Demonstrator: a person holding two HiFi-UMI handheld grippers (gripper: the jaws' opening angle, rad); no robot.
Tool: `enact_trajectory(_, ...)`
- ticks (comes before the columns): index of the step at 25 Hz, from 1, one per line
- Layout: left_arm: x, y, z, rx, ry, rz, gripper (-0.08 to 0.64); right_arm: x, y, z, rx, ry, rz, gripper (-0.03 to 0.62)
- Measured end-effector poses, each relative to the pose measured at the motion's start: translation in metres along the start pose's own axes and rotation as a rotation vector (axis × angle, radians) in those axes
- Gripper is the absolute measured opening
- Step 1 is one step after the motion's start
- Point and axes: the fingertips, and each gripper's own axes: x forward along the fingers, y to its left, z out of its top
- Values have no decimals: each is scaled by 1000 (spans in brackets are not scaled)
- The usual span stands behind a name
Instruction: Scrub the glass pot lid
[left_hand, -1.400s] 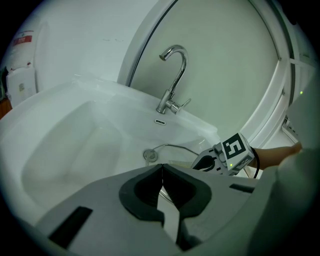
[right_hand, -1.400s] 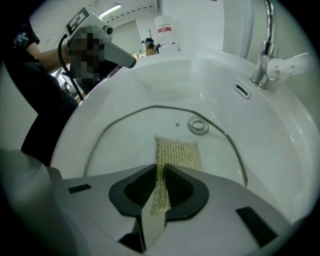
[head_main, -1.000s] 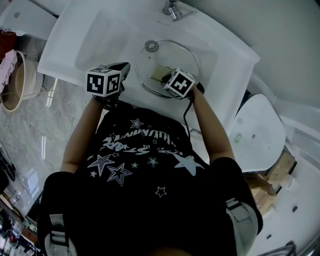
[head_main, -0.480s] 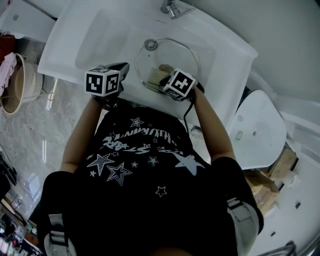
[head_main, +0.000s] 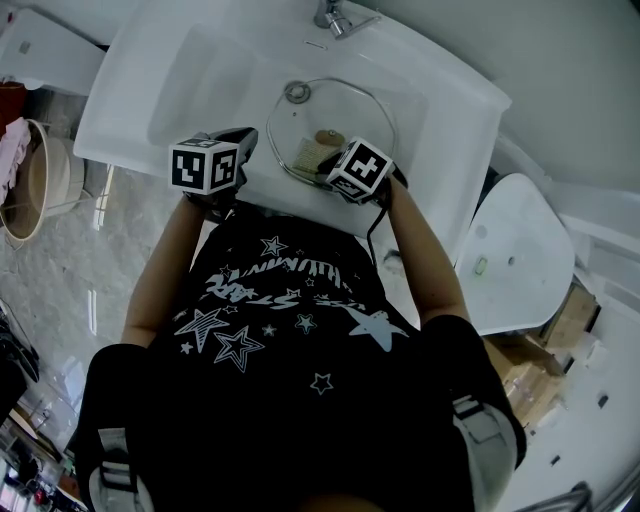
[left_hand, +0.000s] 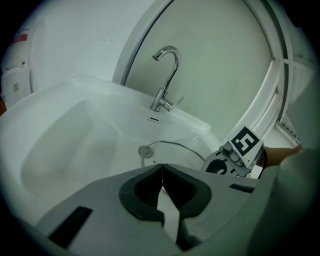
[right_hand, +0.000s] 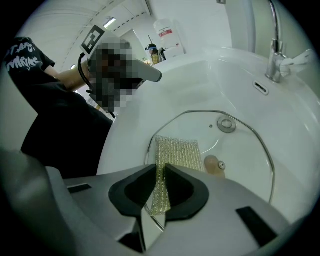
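The glass pot lid lies in the white sink, its metal rim over the drain. Its small knob sits near the middle. A gold mesh scrub pad lies flat on the lid's near half, and my right gripper is shut on the pad's near edge. In the head view the pad shows just ahead of the right gripper. My left gripper is shut on nothing and hovers above the sink's near rim, left of the lid; the head view shows this left gripper too.
A chrome faucet stands at the back of the sink. A white toilet is to the right, a round basket on the marble floor to the left, and cardboard boxes at the lower right.
The right gripper has drawn the scrub pad a little toward me across the lid, uncovering the knob. The left gripper has stayed in place.
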Motion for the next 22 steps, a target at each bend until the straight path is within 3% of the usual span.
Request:
enact_trajectory(6,1,4,0,-6,3,1,9,-13,-24,5,14,-48,-76,57)
enact_trajectory(14,4,6,2,-29,-3,23,8,-22,-77,9,-127,-18,-225,57)
enact_trajectory(22,6,21,7,-82,-6,72,9,-11,-119,17,-223,14,-262,55)
